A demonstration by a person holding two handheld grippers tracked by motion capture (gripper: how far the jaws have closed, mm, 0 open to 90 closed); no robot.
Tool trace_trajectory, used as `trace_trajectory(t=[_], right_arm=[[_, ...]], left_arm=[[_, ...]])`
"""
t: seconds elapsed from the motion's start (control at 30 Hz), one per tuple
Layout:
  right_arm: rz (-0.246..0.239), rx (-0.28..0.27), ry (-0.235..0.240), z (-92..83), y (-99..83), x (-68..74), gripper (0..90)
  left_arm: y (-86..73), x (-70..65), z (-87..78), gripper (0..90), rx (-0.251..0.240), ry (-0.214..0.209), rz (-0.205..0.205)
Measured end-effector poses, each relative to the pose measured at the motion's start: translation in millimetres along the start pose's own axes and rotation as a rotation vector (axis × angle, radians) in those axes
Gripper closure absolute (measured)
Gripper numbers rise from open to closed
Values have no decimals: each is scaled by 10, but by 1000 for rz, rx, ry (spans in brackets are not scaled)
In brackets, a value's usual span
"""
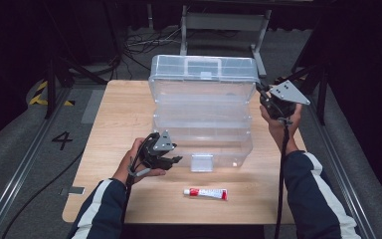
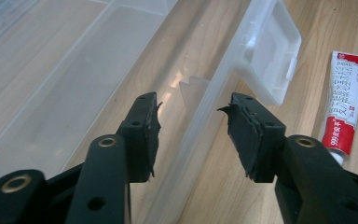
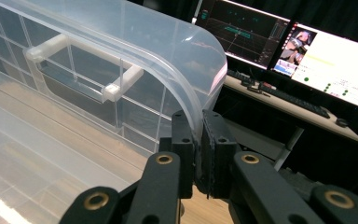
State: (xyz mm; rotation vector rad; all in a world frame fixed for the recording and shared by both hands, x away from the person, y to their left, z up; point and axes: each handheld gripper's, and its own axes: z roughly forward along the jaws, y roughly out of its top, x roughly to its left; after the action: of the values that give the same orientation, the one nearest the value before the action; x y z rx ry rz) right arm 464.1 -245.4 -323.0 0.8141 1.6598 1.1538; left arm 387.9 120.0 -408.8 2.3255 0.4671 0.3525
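Clear plastic tiered storage box (image 1: 202, 117) stands at the middle of the light wooden table (image 1: 112, 124), its long axis running across the table from left to right, with its ribbed lid (image 1: 204, 68) raised at the far side. Right gripper (image 3: 198, 140) is pinched on the right-hand edge of that lid, the thin clear wall clamped between its pads. Left gripper (image 2: 191, 126) sits low at the near left corner of the box, jaws spread and straddling the front wall of the bottom tray (image 2: 205, 116); the pads stand apart from the wall, so nothing is gripped there. White front latch (image 2: 272, 58) hangs just beyond the left gripper. Red-and-white tube (image 1: 205, 193) lies on the table near the front edge, apart from the box. Judgement: the left gripper is nearer the tray wall and placed to steady it.
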Motion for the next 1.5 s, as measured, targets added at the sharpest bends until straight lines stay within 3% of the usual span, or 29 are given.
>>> trace_trajectory(t=[0.17,0.27,0.43,0.7,1.5], right_arm=[[21,27,14,110,65,-67,850],[3,42,9,161,95,-82,847],[19,63,23,228,131,-128,848],[30,80,37,285,157,-171,848],[65,128,60,443,224,-259,847]], left_arm=[[20,-13,13,615,36,-15,55],[32,-8,34,647,49,-14,53],[29,7,114,692,86,-27,66],[16,41,127,716,78,-45,51],[-23,112,61,754,90,-72,66]])
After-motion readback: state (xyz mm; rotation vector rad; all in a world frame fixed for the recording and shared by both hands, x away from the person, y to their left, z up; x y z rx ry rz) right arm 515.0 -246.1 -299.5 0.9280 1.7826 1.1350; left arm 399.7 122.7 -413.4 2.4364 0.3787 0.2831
